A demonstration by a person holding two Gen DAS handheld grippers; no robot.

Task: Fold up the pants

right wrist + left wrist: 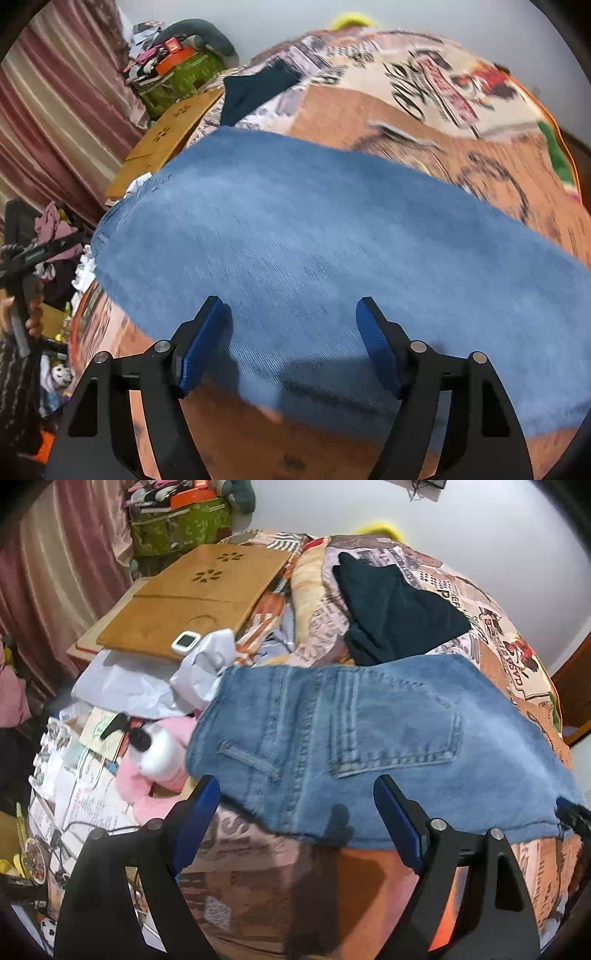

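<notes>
Blue denim pants [369, 738] lie flat on the printed bedspread [524, 672], back pocket up, folded into a broad band. My left gripper [295, 794] is open and empty, its blue pads just above the pants' near edge at the waist end. In the right wrist view the same pants [314, 251] stretch across the bed. My right gripper [291, 317] is open and empty, its fingers hovering over the denim's near edge. The right gripper's tip [570, 812] shows at the pants' right corner.
A dark folded garment [395, 616] lies beyond the pants on the bed. A wooden lap tray [192, 598], white bags [147, 679], a pink plush toy [159, 760] and papers crowd the left side. Curtains [55, 572] hang at far left.
</notes>
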